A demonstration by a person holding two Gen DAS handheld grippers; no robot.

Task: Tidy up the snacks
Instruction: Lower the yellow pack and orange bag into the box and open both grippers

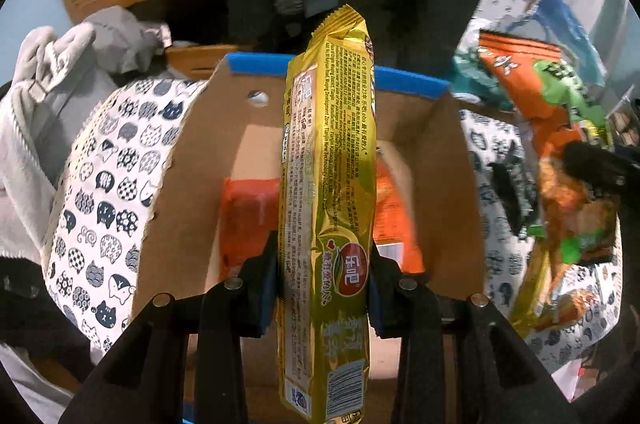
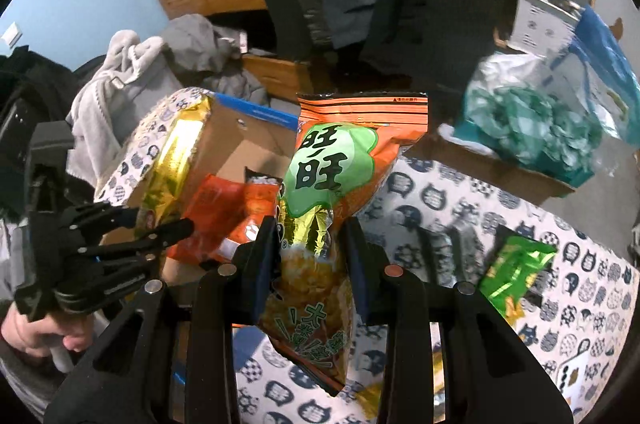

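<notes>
My left gripper [image 1: 323,288] is shut on a long gold snack pack [image 1: 330,184], held upright above an open cardboard box [image 1: 444,192] with a blue top edge. An orange packet [image 1: 248,220] lies inside the box. My right gripper [image 2: 308,272] is shut on an orange and green snack bag [image 2: 340,168], held over the cat-print cloth to the right of the box [image 2: 240,148]. The right wrist view also shows the left gripper [image 2: 160,232] with the gold pack [image 2: 176,164] at the box. In the left wrist view the orange and green bag [image 1: 560,128] appears blurred at right.
A cat-print cloth [image 2: 580,296] covers the surface. A small green packet [image 2: 516,272] lies on it at right. A second carton with a teal-filled clear bag [image 2: 532,128] stands behind. Grey clothing [image 1: 60,96] is piled at left. A hand [image 2: 36,332] grips the left tool.
</notes>
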